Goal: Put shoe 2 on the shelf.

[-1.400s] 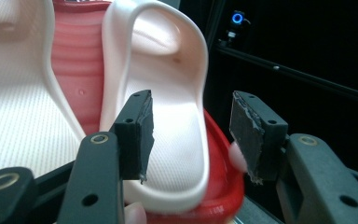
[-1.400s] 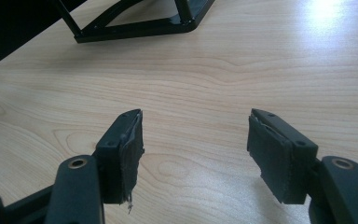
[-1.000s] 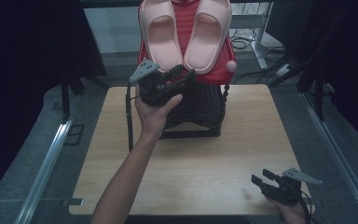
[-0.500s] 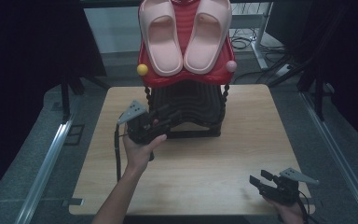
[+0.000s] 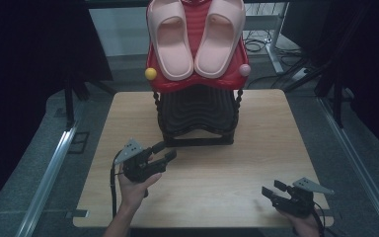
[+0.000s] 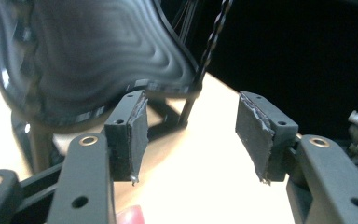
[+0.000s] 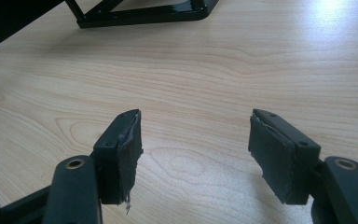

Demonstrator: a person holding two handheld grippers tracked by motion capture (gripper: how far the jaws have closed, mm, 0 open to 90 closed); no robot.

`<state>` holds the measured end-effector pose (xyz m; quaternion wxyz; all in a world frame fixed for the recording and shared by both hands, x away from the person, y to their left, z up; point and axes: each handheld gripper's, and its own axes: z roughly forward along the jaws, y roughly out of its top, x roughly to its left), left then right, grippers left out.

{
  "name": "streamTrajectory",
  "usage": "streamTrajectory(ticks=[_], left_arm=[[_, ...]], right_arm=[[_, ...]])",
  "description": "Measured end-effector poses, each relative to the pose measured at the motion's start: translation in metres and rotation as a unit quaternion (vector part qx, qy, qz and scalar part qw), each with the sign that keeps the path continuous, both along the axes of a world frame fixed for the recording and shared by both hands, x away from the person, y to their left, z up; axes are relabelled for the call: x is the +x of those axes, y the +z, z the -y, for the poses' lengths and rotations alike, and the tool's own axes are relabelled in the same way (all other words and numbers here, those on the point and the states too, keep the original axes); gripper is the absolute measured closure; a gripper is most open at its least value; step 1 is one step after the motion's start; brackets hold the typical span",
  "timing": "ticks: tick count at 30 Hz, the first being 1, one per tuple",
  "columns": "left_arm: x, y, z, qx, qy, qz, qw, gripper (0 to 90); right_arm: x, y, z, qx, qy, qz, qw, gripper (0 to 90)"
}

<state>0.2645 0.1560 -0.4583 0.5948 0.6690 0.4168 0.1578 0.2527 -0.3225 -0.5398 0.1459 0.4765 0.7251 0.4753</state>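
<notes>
Wooden table (image 5: 217, 173) | left gripper (image 5: 164, 152) just opening, empty | right gripper (image 5: 273, 187) spread, empty

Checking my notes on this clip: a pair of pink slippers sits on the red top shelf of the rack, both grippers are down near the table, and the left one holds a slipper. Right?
Not quite. The left gripper holds nothing: the left gripper view shows bare table between its open fingers. The rest stands: in the high view both pink slippers lie on the red top shelf of the rack, and the right gripper is low over the table.
</notes>
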Motion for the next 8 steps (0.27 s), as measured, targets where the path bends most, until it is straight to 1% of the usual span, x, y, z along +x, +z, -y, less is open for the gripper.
streamTrajectory(ticks=[2, 3, 6, 8], left_arm=[[-0.003, -0.008, -0.004, 0.006, 0.002, -0.003, 1.0000, 43.2], [-0.004, -0.011, -0.006, 0.004, 0.003, -0.005, 1.0000, 43.1], [-0.006, -0.016, -0.009, 0.002, 0.005, -0.008, 1.0000, 42.5], [-0.005, -0.019, -0.009, 0.006, 0.005, -0.009, 0.9999, 42.5]], right_arm=[[0.001, -0.001, 0.000, 0.000, -0.002, -0.001, 1.0000, 34.5], [0.001, -0.001, -0.001, -0.001, -0.002, -0.002, 1.0000, 34.5], [0.001, -0.001, -0.002, 0.000, -0.001, -0.003, 1.0000, 34.5], [0.002, -0.001, -0.003, -0.003, 0.001, -0.003, 1.0000, 33.9]])
